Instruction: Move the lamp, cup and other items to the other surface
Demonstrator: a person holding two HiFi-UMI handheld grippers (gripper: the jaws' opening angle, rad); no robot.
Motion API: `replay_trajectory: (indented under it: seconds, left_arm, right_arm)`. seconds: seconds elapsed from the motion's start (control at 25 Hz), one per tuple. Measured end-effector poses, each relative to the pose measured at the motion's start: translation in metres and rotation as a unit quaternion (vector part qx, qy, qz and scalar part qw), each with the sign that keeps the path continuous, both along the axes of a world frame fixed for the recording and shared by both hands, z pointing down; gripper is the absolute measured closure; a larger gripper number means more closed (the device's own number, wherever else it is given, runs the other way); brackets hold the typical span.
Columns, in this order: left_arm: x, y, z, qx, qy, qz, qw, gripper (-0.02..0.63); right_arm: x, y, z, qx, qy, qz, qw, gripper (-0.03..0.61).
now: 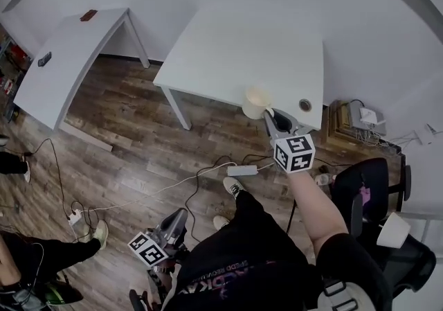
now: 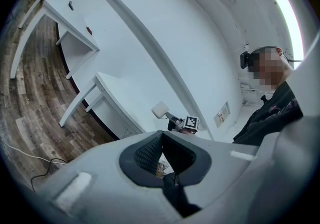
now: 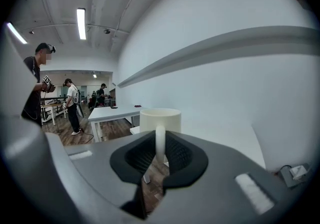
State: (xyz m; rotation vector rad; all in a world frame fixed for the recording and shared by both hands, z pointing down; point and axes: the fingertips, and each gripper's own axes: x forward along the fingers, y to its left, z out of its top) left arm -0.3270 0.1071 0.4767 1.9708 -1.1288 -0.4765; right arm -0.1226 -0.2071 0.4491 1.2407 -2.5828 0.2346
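A cream cup (image 1: 256,103) hangs just over the front edge of the near white table (image 1: 249,46). My right gripper (image 1: 268,114) is shut on the cup's handle. In the right gripper view the handle (image 3: 160,140) stands upright between the two pads, with the cup's body (image 3: 160,117) beyond them. My left gripper (image 1: 181,214) hangs low beside my leg, above the wooden floor. Its jaws (image 2: 161,134) meet at the tips with nothing between them. The left gripper view also shows the cup (image 2: 159,110) out in front of the right gripper's marker cube (image 2: 190,123).
A second white table (image 1: 69,53) stands at the left with two small dark items on it. A black chair (image 1: 374,192) and a white cone-shaped shade (image 1: 393,230) are at the right. Cables and a power adapter (image 1: 242,170) lie on the floor. People stand further back (image 3: 74,103).
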Motion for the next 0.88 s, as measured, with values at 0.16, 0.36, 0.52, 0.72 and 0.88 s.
replay_trajectory:
  seconds: [0.16, 0.36, 0.52, 0.72, 0.88]
  left_arm:
    - [0.031, -0.006, -0.004, 0.007, 0.001, 0.053, 0.9986, 0.614]
    - [0.073, -0.02, -0.004, 0.009, 0.002, 0.119, 0.9928, 0.615]
    - [0.109, -0.034, 0.0, 0.003, 0.004, 0.168, 0.9858, 0.615]
    - [0.171, -0.057, -0.003, 0.002, 0.0, 0.229, 0.9734, 0.615]
    - [0.246, -0.061, 0.001, -0.009, 0.004, 0.274, 0.9618, 0.615]
  right_arm:
    - [0.047, 0.022, -0.005, 0.002, 0.001, 0.035, 0.999, 0.532]
    - [0.122, 0.042, -0.009, 0.006, 0.001, 0.098, 0.995, 0.532]
    - [0.192, 0.057, -0.007, 0.003, 0.004, 0.154, 0.988, 0.532]
    - [0.283, 0.074, 0.001, -0.005, 0.0, 0.22, 0.976, 0.532]
    - [0.374, 0.099, 0.008, -0.015, 0.001, 0.266, 0.964, 0.532]
